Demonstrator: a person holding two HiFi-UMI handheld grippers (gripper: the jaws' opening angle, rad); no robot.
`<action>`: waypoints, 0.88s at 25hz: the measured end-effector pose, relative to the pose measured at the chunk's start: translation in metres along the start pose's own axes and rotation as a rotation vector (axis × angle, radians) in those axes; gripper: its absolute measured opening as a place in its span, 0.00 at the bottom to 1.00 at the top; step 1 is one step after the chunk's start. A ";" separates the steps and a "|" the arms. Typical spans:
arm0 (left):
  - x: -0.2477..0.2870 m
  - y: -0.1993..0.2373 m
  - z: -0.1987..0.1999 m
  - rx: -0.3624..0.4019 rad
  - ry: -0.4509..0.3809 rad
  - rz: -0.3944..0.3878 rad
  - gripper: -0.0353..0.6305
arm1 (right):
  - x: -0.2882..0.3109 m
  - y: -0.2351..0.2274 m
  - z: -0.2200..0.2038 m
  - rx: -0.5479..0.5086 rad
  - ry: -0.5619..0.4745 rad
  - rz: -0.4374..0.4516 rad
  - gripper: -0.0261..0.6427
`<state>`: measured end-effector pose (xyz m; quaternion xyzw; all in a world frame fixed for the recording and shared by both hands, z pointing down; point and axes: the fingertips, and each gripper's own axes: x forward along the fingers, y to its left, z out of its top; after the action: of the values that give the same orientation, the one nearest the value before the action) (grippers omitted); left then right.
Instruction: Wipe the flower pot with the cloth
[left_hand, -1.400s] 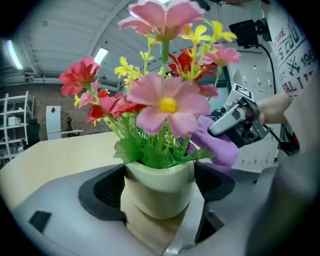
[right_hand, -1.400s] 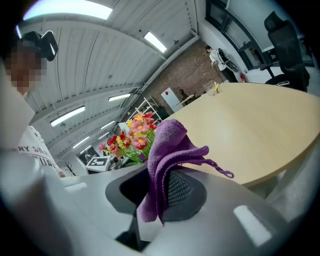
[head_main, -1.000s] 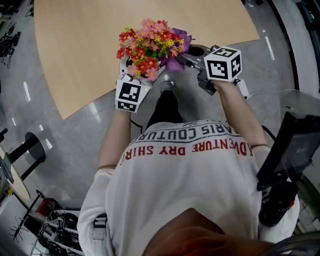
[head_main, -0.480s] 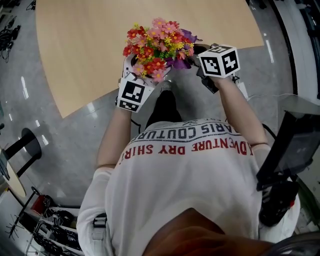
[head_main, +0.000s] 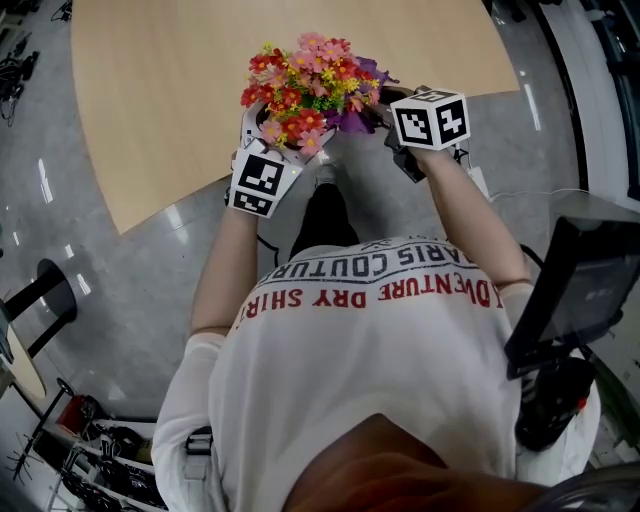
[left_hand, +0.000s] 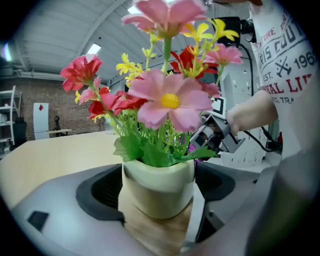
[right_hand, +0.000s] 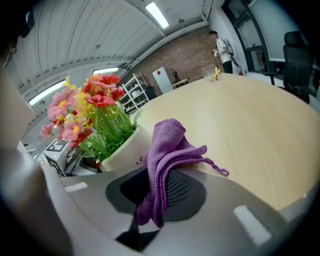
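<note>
Left gripper view — left gripper (left_hand: 159, 220), jaws wide, clamps flower pot (left_hand: 159, 187) | right gripper (right_hand: 159, 200) pinches cloth (right_hand: 167, 145) just beside it

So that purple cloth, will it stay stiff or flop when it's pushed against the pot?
Probably floppy: the purple cloth droops in loose folds where the right gripper pinches it. It is likely light too, since the fabric looks thin and soft. It should mould around the flower pot rather than scrape it.

1. i see my left gripper (left_hand: 158, 202) with its jaws closed on the pale flower pot (left_hand: 159, 186), one pad on each side.
2. pink, red and yellow flowers (left_hand: 167, 100) rise above it.
3. a wooden table (left_hand: 55, 155) stretches behind.
</note>
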<state>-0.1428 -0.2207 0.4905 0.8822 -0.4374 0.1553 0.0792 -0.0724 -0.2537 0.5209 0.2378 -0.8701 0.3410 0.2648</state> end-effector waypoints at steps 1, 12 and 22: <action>-0.002 0.002 0.000 -0.011 -0.001 0.019 0.73 | -0.005 0.001 0.003 -0.013 -0.029 -0.015 0.12; -0.024 -0.016 -0.016 -0.164 0.017 0.338 0.73 | -0.083 0.006 -0.017 -0.059 -0.161 -0.029 0.12; 0.001 -0.023 -0.012 -0.192 0.057 0.590 0.73 | -0.124 0.024 -0.067 -0.007 -0.159 0.025 0.12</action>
<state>-0.1269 -0.2043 0.5021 0.7011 -0.6847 0.1543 0.1259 0.0265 -0.1609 0.4748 0.2524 -0.8924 0.3215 0.1914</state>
